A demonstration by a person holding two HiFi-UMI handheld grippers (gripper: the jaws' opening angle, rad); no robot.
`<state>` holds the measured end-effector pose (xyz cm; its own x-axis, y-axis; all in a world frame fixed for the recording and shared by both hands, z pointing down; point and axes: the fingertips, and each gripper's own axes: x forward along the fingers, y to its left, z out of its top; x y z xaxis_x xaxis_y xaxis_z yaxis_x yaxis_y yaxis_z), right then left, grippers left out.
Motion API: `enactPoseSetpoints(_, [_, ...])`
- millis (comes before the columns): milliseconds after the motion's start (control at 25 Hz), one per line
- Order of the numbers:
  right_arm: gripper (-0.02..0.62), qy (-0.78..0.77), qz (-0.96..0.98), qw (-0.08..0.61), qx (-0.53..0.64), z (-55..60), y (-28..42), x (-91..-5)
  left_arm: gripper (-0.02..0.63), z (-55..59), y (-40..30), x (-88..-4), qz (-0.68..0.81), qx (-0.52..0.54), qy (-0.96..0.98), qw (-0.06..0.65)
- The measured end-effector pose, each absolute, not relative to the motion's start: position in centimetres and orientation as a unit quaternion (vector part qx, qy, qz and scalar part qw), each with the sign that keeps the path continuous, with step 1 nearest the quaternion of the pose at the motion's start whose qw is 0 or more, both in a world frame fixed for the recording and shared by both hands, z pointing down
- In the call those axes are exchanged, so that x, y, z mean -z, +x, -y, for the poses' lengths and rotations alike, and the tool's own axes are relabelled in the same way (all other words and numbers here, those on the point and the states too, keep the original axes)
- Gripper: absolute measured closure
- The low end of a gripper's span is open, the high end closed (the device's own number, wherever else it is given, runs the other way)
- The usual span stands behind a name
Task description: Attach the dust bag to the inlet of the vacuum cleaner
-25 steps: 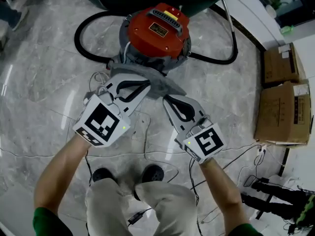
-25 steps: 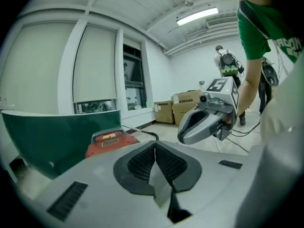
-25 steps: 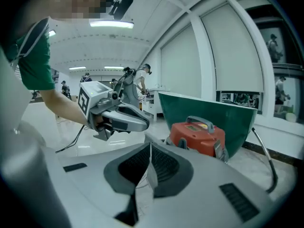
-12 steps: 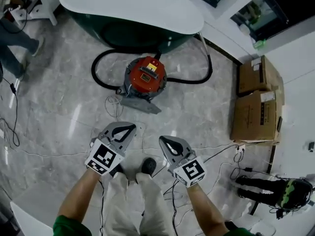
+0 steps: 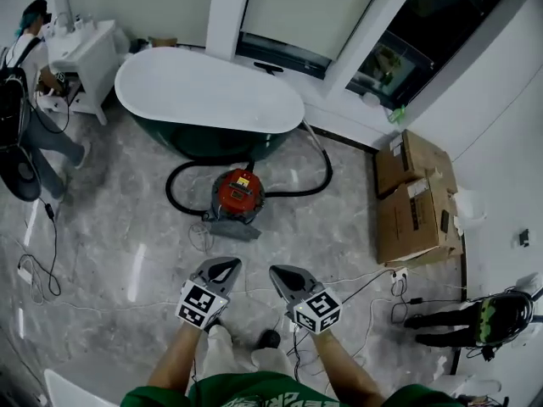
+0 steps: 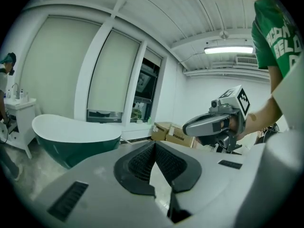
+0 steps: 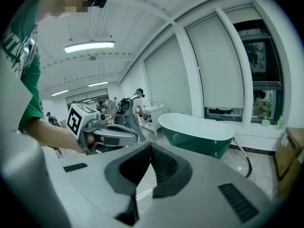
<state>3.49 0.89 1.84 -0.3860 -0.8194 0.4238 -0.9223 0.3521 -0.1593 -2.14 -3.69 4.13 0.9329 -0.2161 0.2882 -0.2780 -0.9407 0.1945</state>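
The person stands holding both grippers out level at waist height, side by side, well above the marble floor (image 5: 127,227). The left gripper (image 5: 229,264) has its fingers (image 6: 138,164) pressed together at the tips with nothing between them. The right gripper (image 5: 278,273) is the same, fingers (image 7: 165,166) closed and empty. Each gripper view shows the other gripper just beside it.

The red vacuum (image 5: 236,193) sits on the floor in front of the green bathtub (image 5: 208,100), well apart from both grippers. The grey dust bag (image 5: 239,228) lies flat on the floor against the vacuum's near side; whether it is on the inlet cannot be told from here. A black hose (image 5: 176,195) loops around the vacuum. Cardboard boxes (image 5: 416,197) stand at the right wall, and another person (image 5: 21,134) stands at the far left.
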Motion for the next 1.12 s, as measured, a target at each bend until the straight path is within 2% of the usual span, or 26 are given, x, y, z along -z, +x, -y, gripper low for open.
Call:
enactPoseSetpoints(360, [0.586, 0.511, 0.837, 0.114, -0.159, -8.4, 5.2, 3.5, 0.601, -7.2, -1.5, 0.0, 0.192, -0.119, 0.964, 0.141])
enactPoseSetpoints(680, [0.586, 0.507, 0.849, 0.103, -0.111, -13.8, 7.9, 6.2, 0.601, -13.8, 0.0, 2.8, 0.251, -0.111, 0.953, 0.125])
enactPoseSetpoints(1120, [0.586, 0.497, 0.855, 0.093, -0.112, -19.4, 12.1, 5.8, 0.601, -19.5, 3.7, 3.6, 0.276, -0.104, 0.949, 0.113])
